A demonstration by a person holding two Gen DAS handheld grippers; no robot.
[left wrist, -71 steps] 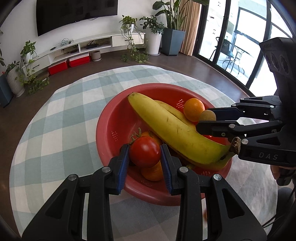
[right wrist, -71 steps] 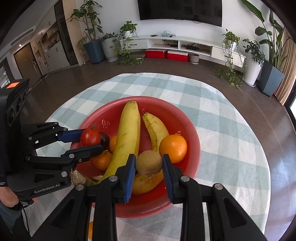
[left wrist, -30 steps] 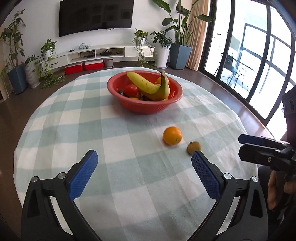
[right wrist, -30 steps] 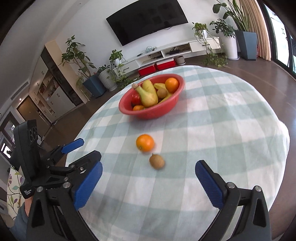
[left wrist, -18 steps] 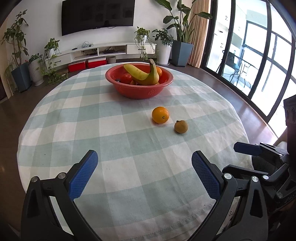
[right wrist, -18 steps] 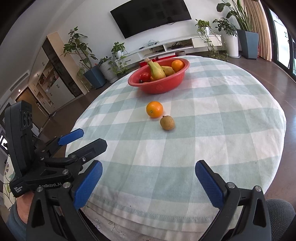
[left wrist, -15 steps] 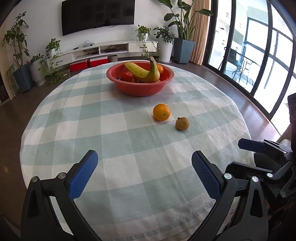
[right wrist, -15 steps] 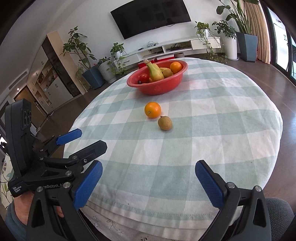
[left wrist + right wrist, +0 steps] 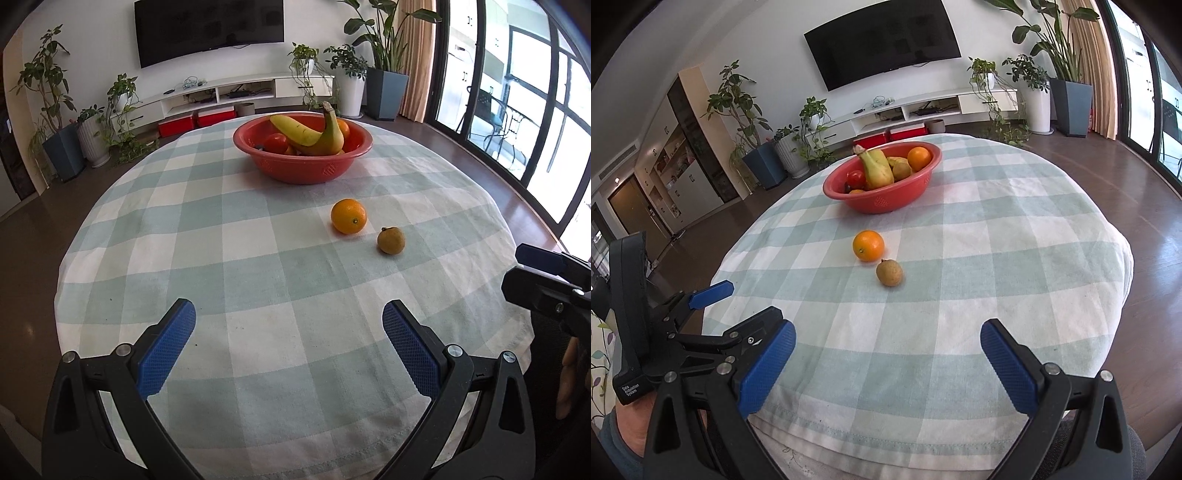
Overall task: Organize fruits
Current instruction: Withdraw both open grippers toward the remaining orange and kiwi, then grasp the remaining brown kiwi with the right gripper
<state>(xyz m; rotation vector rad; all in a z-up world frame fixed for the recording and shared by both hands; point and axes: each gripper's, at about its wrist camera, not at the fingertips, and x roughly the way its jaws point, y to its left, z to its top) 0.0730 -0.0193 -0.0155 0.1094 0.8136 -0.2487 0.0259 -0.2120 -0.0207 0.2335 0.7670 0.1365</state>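
A red bowl (image 9: 334, 170) (image 9: 908, 199) stands at the far side of the round table and holds bananas (image 9: 306, 133), a tomato (image 9: 275, 142), oranges and a brown fruit. A loose orange (image 9: 348, 216) (image 9: 868, 245) and a small brown fruit (image 9: 390, 240) (image 9: 889, 272) lie on the checked cloth in front of the bowl. My left gripper (image 9: 288, 347) is open and empty at the table's near edge. My right gripper (image 9: 886, 362) is open and empty, also near the edge. Each gripper shows in the other's view, the right (image 9: 546, 277) and the left (image 9: 713, 314).
The table has a green and white checked cloth (image 9: 240, 258) that hangs over the edge. Behind it are a TV, a low white shelf, potted plants and glass doors on the right.
Both grippers let go of the tomato and the brown fruit in the bowl, opened wide, and drew back to the table's near edge. In the last half second they barely moved.
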